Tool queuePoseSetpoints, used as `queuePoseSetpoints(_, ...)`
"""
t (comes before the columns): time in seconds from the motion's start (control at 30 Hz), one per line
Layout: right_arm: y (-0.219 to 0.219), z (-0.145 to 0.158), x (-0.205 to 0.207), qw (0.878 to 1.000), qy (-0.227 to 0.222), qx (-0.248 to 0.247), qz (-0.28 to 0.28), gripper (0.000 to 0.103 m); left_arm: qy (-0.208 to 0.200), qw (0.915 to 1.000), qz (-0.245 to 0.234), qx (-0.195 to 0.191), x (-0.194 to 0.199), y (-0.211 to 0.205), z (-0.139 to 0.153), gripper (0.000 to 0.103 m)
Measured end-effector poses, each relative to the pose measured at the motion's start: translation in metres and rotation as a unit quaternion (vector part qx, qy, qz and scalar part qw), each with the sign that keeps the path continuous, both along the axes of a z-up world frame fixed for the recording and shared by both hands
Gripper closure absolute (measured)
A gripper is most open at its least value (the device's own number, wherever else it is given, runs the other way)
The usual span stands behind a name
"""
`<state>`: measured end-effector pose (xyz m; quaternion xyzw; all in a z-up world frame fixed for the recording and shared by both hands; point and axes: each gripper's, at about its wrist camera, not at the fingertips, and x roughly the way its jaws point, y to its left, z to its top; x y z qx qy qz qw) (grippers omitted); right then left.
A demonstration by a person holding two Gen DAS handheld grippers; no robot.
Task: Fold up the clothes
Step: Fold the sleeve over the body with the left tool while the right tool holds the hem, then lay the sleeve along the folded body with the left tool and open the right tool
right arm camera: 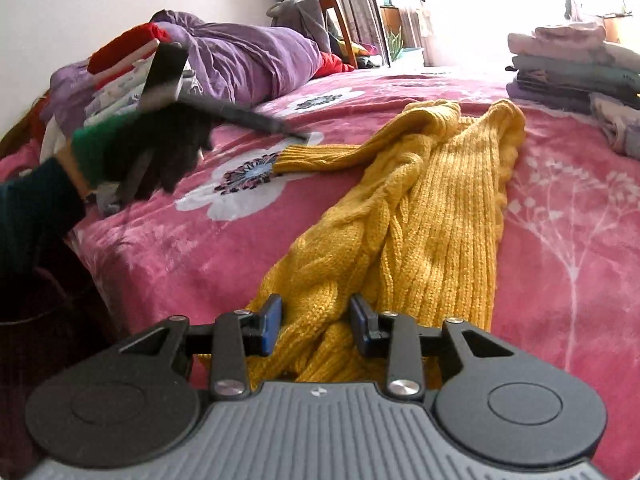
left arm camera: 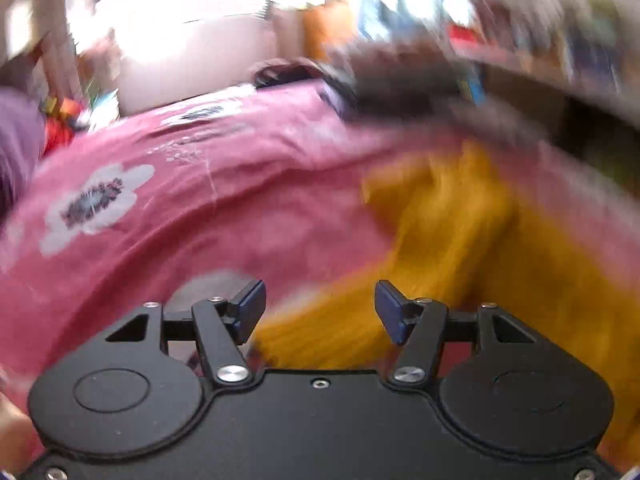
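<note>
A mustard-yellow knitted sweater [right arm camera: 432, 208] lies crumpled on a pink flowered blanket [right arm camera: 180, 248], one sleeve stretched out to the left. My right gripper [right arm camera: 316, 324] is at its near end, shut on a thick bunch of the knit between the blue pads. In the blurred left wrist view, my left gripper [left arm camera: 320, 312] is open and holds nothing. It hovers over the blanket [left arm camera: 200, 220] just left of the sweater [left arm camera: 460, 240]. The right wrist view shows a gloved hand [right arm camera: 160, 148] holding the left gripper above the blanket, left of the sleeve cuff.
A stack of folded clothes [right arm camera: 572, 68] sits on the far right of the bed. A purple bundle of bedding [right arm camera: 248, 60] and a pile of folded items [right arm camera: 120, 80] lie at the far left. Behind them stands a wooden chair [right arm camera: 332, 12].
</note>
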<state>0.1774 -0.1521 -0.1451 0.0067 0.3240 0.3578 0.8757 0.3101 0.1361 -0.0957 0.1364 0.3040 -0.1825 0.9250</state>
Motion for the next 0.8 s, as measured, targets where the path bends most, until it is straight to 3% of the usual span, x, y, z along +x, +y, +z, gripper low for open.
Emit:
queuePoseSetpoints(0.07, 0.0, 0.0, 0.0, 1.0, 0.001, 0.002, -0.002, 0.067, -0.012, 0.9942, -0.035, 0.101, -0.014, -0.016, -0.023, 0.045)
queuePoseSetpoints(0.13, 0.001, -0.001, 0.0, 1.0, 0.001, 0.003, -0.006, 0.067, -0.06, 0.9793, -0.054, 0.186, -0.025, -0.028, -0.046, 0.045)
queuePoseSetpoints(0.23, 0.004, 0.0, -0.001, 1.0, -0.001, 0.002, -0.013, 0.066, -0.089, 0.965, -0.072, 0.236, -0.028, -0.044, -0.057, 0.094)
queuePoseSetpoints(0.27, 0.005, 0.0, -0.002, 1.0, -0.001, 0.003, -0.016, 0.065, -0.091, 0.9582, -0.074, 0.261, -0.029, -0.052, -0.055, 0.096)
queuePoseSetpoints(0.3, 0.006, 0.0, -0.002, 1.0, 0.0, 0.005, -0.019, 0.065, -0.087, 0.9571, -0.078, 0.265, -0.031, -0.057, -0.048, 0.096)
queuePoseSetpoints(0.43, 0.002, 0.0, 0.002, 0.999, 0.014, 0.031, -0.031, 0.064, -0.084, 0.9683, -0.073, 0.224, -0.055, -0.072, -0.001, 0.097)
queuePoseSetpoints(0.5, -0.003, -0.001, 0.005, 0.998, 0.025, 0.05, -0.036, 0.064, -0.088, 0.9699, -0.068, 0.217, -0.075, -0.08, 0.018, 0.097)
queuePoseSetpoints(0.63, -0.017, -0.004, 0.011, 0.991, 0.056, 0.107, -0.051, 0.064, -0.064, 0.9847, -0.033, 0.158, -0.103, -0.095, 0.053, 0.097)
queuePoseSetpoints(0.7, -0.031, -0.007, 0.016, 0.981, 0.087, 0.162, -0.068, 0.064, -0.048, 0.9854, -0.024, 0.162, -0.116, -0.109, 0.062, 0.097)
queuePoseSetpoints(0.8, -0.055, -0.014, 0.023, 0.953, 0.133, 0.256, -0.092, 0.063, -0.011, 0.9918, -0.023, 0.125, -0.126, -0.127, 0.064, 0.097)
